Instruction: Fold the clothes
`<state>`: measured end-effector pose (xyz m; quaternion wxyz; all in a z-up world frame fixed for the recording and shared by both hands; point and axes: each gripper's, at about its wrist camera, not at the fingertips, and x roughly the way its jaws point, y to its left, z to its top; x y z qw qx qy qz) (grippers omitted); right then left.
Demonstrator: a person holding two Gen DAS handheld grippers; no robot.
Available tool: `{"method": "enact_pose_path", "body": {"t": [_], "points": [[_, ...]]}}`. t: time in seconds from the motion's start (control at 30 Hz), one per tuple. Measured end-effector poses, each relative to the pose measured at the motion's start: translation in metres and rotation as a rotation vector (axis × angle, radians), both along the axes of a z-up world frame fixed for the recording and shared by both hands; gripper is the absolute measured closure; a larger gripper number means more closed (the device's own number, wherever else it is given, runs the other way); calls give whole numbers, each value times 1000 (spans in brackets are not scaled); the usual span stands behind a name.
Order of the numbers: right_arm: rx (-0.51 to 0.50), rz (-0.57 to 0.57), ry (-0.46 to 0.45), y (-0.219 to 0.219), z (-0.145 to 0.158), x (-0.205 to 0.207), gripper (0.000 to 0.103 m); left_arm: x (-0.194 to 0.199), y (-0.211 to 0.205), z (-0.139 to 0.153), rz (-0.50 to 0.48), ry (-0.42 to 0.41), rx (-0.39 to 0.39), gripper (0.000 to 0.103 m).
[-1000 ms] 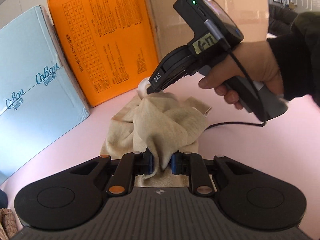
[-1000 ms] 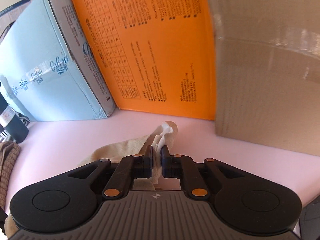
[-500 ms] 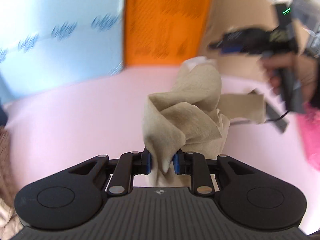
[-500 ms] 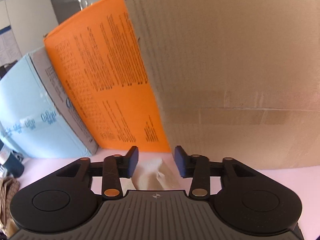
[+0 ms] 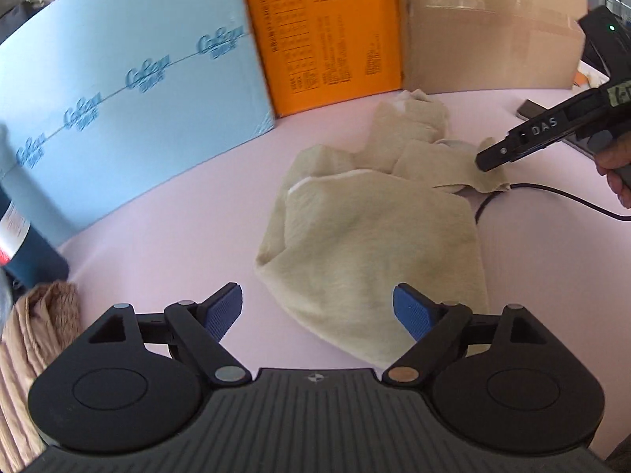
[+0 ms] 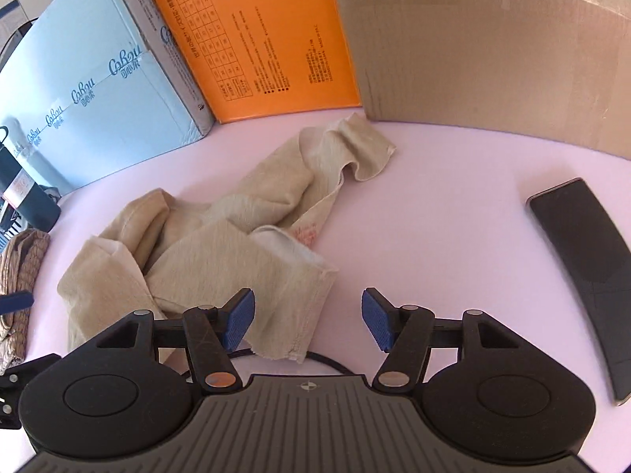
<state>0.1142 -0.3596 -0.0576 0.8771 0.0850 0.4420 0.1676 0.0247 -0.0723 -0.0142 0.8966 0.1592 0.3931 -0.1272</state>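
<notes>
A beige garment [image 5: 374, 236] lies crumpled on the pink table [image 5: 177, 228], with one end reaching toward the boxes at the back. My left gripper [image 5: 317, 313] hovers open over its near edge, nothing between the blue pads. In the right wrist view the same garment [image 6: 221, 244] sprawls left of centre, a sleeve or leg [image 6: 355, 146] curling toward the orange box. My right gripper [image 6: 307, 321] is open above the garment's near hem, empty. The left wrist view also shows the right gripper [image 5: 501, 153] from the side, its tip above the cloth's right edge.
A light blue box [image 5: 118, 90], an orange box [image 5: 323, 31] and a brown carton [image 5: 485, 31] wall off the back. A dark phone-like slab [image 6: 587, 260] lies at right. A tan knitted garment [image 5: 35, 335] sits at left, and a black cable [image 5: 552, 193] runs across the table.
Both grippers have let go of the beige garment and opened. The cloth dropped from a lifted bunch to lie spread on the table; both grippers pulled back.
</notes>
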Motion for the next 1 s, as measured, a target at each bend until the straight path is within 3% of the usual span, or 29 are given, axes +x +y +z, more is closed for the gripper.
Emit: {"method": "enact_pose_path", "body": {"t": [0.1, 0.13, 0.17, 0.23, 0.33, 0.47, 0.6, 0.7, 0.73, 0.77, 0.83, 1.0], "points": [[-100, 61, -47, 22, -2, -4, 52, 24, -21, -25, -40, 50, 82, 15], [-116, 73, -45, 25, -1, -2, 76, 26, -25, -26, -50, 57, 88, 29], [-92, 80, -23, 24, 1, 1, 100, 23, -28, -23, -60, 59, 83, 64], [11, 74, 28, 15, 8, 10, 100, 19, -34, -16, -79, 63, 72, 86], [131, 95, 8, 13, 41, 26, 100, 8, -37, 0, -107, 80, 15, 92], [254, 162, -83, 38, 100, 64, 100, -7, -27, 37, -62, 62, -66, 92], [322, 257, -124, 102, 136, 109, 100, -16, -9, 63, 47, 18, -87, 90], [395, 328, -118, 149, 147, 134, 96, -19, 0, 61, 80, 38, -77, 76], [440, 327, -104, 158, 147, 138, 89, -22, 2, 60, 80, 43, -67, 59], [469, 312, -118, 162, 149, 138, 71, -27, 5, 59, 72, 41, -55, 41], [484, 302, -178, 162, 153, 129, 57, -41, 12, 58, 45, 27, -33, 33], [307, 291, -145, 137, 130, 102, 46, -58, 34, 40, 90, 29, 23, 27]]}}
